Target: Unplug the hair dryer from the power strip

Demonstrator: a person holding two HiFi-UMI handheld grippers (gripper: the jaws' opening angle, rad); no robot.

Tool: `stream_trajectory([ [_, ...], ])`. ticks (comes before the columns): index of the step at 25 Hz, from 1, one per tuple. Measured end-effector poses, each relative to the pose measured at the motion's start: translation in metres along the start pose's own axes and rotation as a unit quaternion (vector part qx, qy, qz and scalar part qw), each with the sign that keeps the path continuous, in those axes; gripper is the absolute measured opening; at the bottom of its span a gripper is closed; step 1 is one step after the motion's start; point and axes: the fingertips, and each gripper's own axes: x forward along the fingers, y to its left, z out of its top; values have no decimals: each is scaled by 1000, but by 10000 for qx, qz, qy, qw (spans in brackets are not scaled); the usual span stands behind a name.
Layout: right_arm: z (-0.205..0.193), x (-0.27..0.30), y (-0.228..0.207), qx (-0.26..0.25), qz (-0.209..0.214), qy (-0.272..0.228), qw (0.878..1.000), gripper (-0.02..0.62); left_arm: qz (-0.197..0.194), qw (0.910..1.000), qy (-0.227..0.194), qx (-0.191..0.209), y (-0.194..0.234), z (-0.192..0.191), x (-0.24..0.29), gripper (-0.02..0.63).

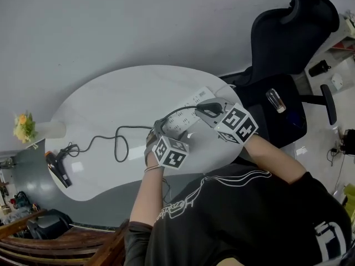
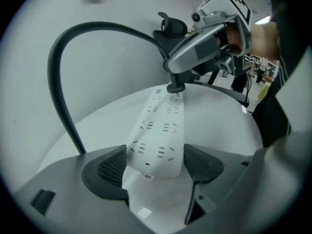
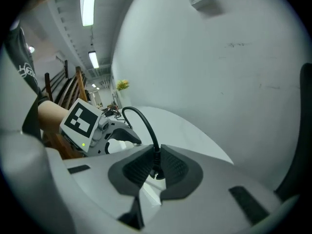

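A white power strip (image 1: 191, 105) lies on the oval white table (image 1: 111, 93). My left gripper (image 2: 155, 167) is shut on the strip's near end (image 2: 157, 138), one pad on each long side. My right gripper (image 3: 156, 172) is shut on the black plug (image 2: 174, 87), which stands at the strip's far end, right at its surface. Whether its pins sit in the socket I cannot tell. The black cable (image 1: 119, 143) arcs up from the plug and runs left across the table to the black hair dryer (image 1: 58, 169) near the left edge.
A black office chair (image 1: 288, 49) stands close behind the table on the right, with a small bottle (image 1: 275, 100) on its seat. A vase of yellow flowers (image 1: 25, 126) sits at the far left. Wooden furniture (image 1: 55, 243) lies below the table's near edge.
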Motion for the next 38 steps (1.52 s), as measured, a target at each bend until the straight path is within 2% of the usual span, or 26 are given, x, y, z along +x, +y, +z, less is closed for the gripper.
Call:
stream_trajectory([
  [3,4,-3,4,214,107,-106,9997,26,-147,9981,-388,-465,-2,5,-15,368],
  [6,10,-11,9,537,215,-276,9979,26,-429,9896,-871,-1061,-11,10,-41,347],
  [8,14,-20,14,671,279,-393,9966,26,-520,9814,-1173,-1428,-15,12,-62,225],
  [11,20,-33,23,699,309,-503,9958,26,-656,9662,-1620,-1896,-20,17,-94,140],
  [14,26,-48,37,775,351,-658,9942,26,-820,9463,-2122,-2297,-26,24,-129,88],
  [18,30,-72,60,855,433,-843,9918,26,-1016,9103,-2859,-2815,-33,35,-179,20],
  [22,32,-97,81,895,467,-1015,9897,26,-1398,8732,-3419,-3180,-44,42,-223,9],
  [24,33,-109,93,862,467,-1102,9891,26,-1498,8626,-3589,-3236,-50,42,-240,8],
  [31,37,-146,131,721,511,-1431,9858,26,-1418,8605,-3871,-2993,-70,42,-287,6],
  [38,38,-168,163,608,603,-1592,9835,26,-1370,8671,-3977,-2667,-87,41,-315,6],
])
